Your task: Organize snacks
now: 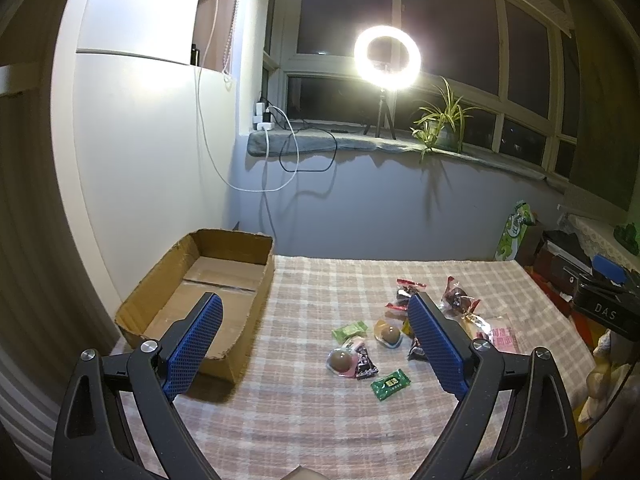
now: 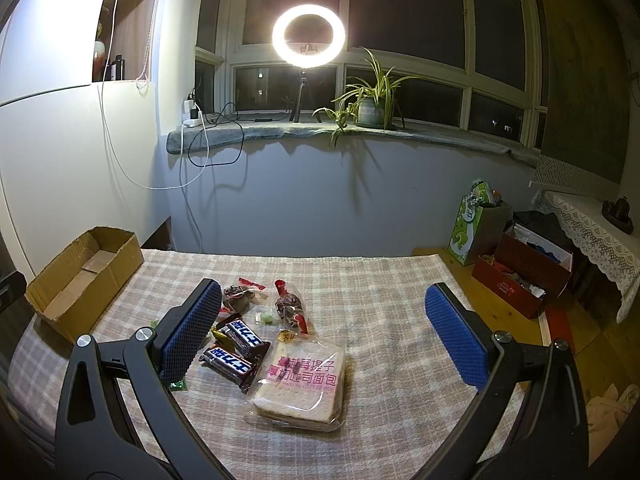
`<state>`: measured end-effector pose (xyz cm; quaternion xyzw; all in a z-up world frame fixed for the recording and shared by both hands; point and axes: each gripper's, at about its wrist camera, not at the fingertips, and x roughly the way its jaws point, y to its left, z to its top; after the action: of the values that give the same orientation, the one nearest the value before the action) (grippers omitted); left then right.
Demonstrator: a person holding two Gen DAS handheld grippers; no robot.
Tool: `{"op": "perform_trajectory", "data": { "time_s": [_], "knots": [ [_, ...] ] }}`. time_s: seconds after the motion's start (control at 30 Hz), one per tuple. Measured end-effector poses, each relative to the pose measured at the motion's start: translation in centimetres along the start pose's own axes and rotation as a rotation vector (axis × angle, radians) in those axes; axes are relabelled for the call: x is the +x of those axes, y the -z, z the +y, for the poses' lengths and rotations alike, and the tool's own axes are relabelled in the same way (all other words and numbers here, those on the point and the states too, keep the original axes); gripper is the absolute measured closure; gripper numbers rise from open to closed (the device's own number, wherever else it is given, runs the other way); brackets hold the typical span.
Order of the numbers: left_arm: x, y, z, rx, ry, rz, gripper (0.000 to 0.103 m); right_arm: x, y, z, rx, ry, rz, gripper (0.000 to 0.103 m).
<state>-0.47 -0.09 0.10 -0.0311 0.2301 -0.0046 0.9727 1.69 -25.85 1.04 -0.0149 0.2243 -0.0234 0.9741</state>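
Observation:
Snacks lie loose on a checked tablecloth. In the left wrist view I see two green candies, two jelly cups, a dark candy and red-wrapped dried fruit. My left gripper hangs open above them, holding nothing. An empty cardboard box stands at the table's left. In the right wrist view a bagged sliced bread lies beside two chocolate bars, with red-wrapped fruit packs behind. My right gripper is open over them. The cardboard box sits far left.
The wall runs behind the table, with a ring light, a potted plant and dangling cables on the windowsill. Right of the table stand a green gift bag and a red box on the floor.

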Motion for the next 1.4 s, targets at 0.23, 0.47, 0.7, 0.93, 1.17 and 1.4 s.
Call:
{"op": "perform_trajectory", "data": {
  "time_s": [0.23, 0.47, 0.7, 0.93, 1.17, 1.4],
  "knots": [
    [0.6, 0.3, 0.3, -0.010, 0.013, 0.024, 0.010, 0.3, 0.1, 0.1, -0.004, -0.013, 0.009, 0.000],
    [2.4, 1.4, 0.6, -0.018, 0.048, 0.092, 0.016, 1.2, 1.6, 1.1, -0.041, -0.129, 0.032, 0.000],
    [4.8, 2.8, 0.7, -0.036, 0.116, 0.187, 0.033, 2.7, 4.2, 3.6, -0.118, -0.298, 0.118, 0.002],
    [8.4, 5.0, 0.7, -0.063, 0.170, 0.309, 0.055, 5.8, 7.3, 7.0, -0.171, -0.489, 0.272, 0.023],
    [11.5, 5.8, 0.5, -0.055, 0.186, 0.370, 0.064, 9.6, 9.5, 9.9, -0.204, -0.562, 0.396, 0.038],
    [13.9, 6.3, 0.4, -0.045, 0.190, 0.408, 0.069, 11.8, 10.8, 12.4, -0.258, -0.575, 0.476, 0.039]
  ]
}}
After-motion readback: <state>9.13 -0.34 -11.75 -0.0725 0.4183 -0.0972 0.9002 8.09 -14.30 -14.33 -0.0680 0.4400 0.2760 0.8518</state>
